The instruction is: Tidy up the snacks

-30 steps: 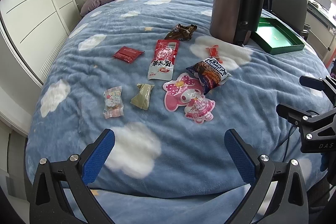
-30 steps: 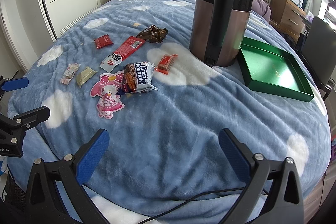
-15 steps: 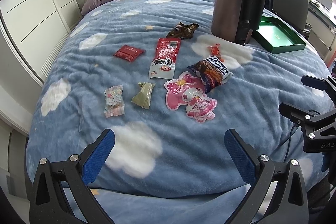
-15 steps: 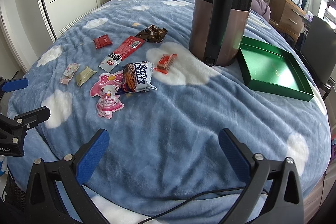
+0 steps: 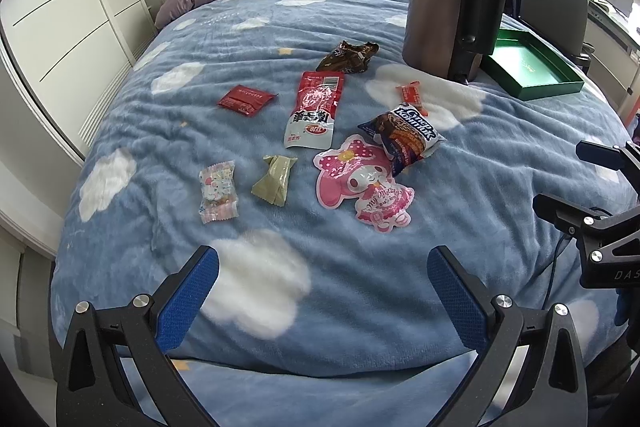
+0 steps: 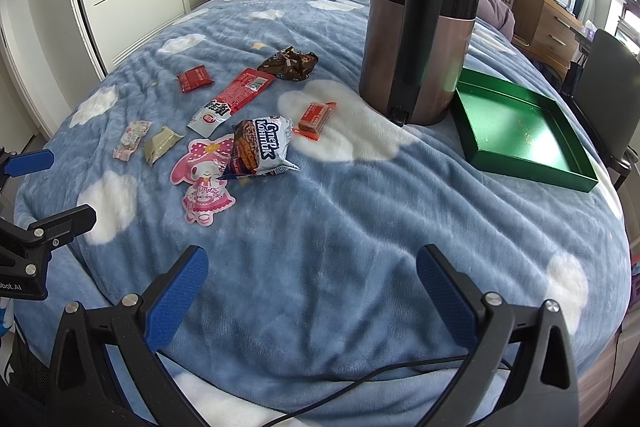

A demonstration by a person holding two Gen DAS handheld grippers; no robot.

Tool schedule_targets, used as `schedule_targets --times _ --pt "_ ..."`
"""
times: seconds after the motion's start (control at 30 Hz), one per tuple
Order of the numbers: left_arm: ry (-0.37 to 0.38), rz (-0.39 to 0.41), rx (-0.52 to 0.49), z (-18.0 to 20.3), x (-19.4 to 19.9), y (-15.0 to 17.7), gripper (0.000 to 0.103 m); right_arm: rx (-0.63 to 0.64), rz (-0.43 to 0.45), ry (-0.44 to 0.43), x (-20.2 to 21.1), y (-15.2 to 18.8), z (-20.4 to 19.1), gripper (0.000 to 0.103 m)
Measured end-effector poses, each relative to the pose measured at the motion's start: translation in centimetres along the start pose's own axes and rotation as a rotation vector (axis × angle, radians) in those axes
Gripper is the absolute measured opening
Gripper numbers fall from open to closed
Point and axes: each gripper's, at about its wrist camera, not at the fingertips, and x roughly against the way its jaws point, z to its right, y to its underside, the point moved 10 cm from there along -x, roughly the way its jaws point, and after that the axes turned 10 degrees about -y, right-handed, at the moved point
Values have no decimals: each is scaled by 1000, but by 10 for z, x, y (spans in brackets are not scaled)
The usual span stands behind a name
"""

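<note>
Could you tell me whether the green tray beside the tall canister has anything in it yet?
Empty. The green tray shows only its bare floor in both views, and all the snacks lie loose on the blanket.

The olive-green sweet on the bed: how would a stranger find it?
Start at the tall brown bin on the blue blanket and come toward the near edge, past the long red packet. The green sweet lies between a pale candy and a pink cartoon pouch, the only plain, unprinted wrapper.
</note>
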Motion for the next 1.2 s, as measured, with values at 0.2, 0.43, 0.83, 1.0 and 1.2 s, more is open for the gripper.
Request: schedule_targets --times 0.2,0.43,0.83,1.0,1.2 --pt "0 0 0 0 0 0 102 0 -1 -1 0 0 0 103" --pt "-2 -6 -1 1 -1 1 102 -1 -2 -1 0 0 0 103" --pt "-3 -15 -4 2 0 1 102 0 -1 0 -1 0 -1 103" --pt "-3 -15 -4 2 0 2 102 1 -2 0 -2 0 -1 103" --pt "-1 -19 4 1 -1 4 102 0 -2 0 -2 -1 -2 103"
